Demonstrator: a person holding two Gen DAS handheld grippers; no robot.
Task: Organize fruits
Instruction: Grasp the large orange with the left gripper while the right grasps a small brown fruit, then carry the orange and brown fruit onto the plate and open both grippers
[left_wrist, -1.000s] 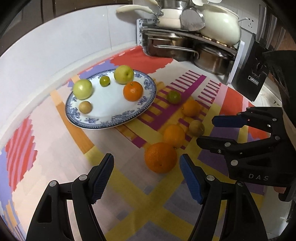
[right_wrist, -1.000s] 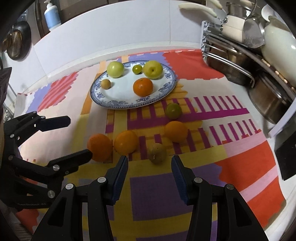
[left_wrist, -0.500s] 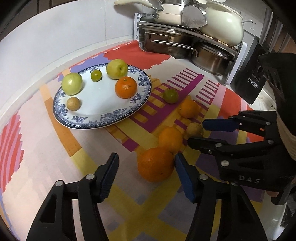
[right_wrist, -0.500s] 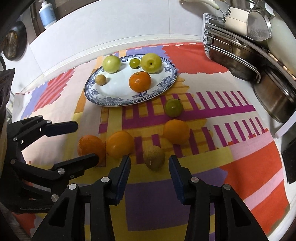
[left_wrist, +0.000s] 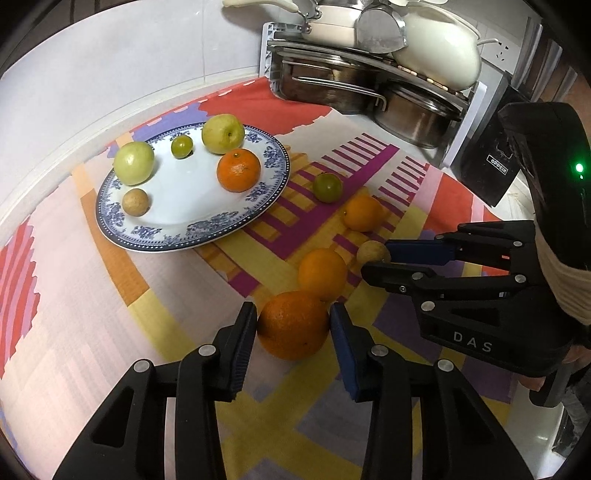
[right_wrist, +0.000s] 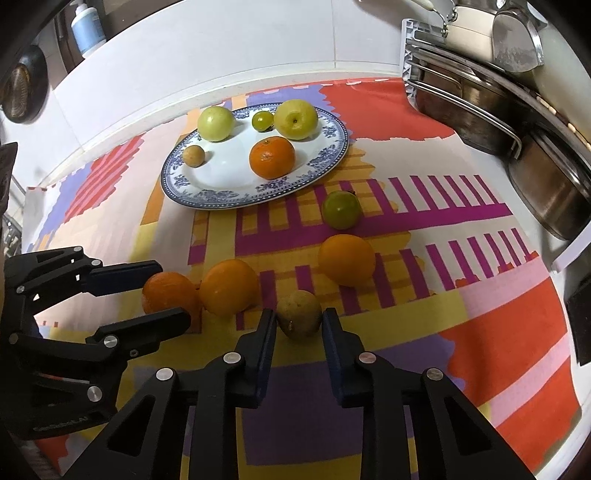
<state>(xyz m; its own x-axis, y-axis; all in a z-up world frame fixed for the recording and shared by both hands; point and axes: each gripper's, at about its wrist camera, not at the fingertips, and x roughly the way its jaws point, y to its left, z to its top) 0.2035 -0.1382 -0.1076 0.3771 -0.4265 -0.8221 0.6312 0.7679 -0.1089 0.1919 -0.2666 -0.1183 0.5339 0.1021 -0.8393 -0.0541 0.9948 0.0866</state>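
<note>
A blue-patterned plate (left_wrist: 192, 236) (right_wrist: 218, 199) holds two green apples, a small green fruit, a small brown fruit and an orange. On the cloth lie a large orange (left_wrist: 293, 325) (right_wrist: 166, 291), two more oranges (left_wrist: 322, 272) (left_wrist: 362, 213), a green fruit (left_wrist: 327, 187) (right_wrist: 341, 209) and a small brown fruit (right_wrist: 299, 314) (left_wrist: 371, 251). My left gripper (left_wrist: 293, 325) stands open, its pads on either side of the large orange. My right gripper (right_wrist: 299, 326) stands open around the small brown fruit.
A rack of steel pots (left_wrist: 354, 85) and a white pot (left_wrist: 436, 55) stands at the back right. A black box (left_wrist: 491, 162) stands beside it. A white tiled wall runs behind the plate. A soap bottle (right_wrist: 86, 27) stands at the far left.
Both grippers moved forward and narrowed. The left fingers now flank the large orange; the right fingers now flank the small brown fruit.
</note>
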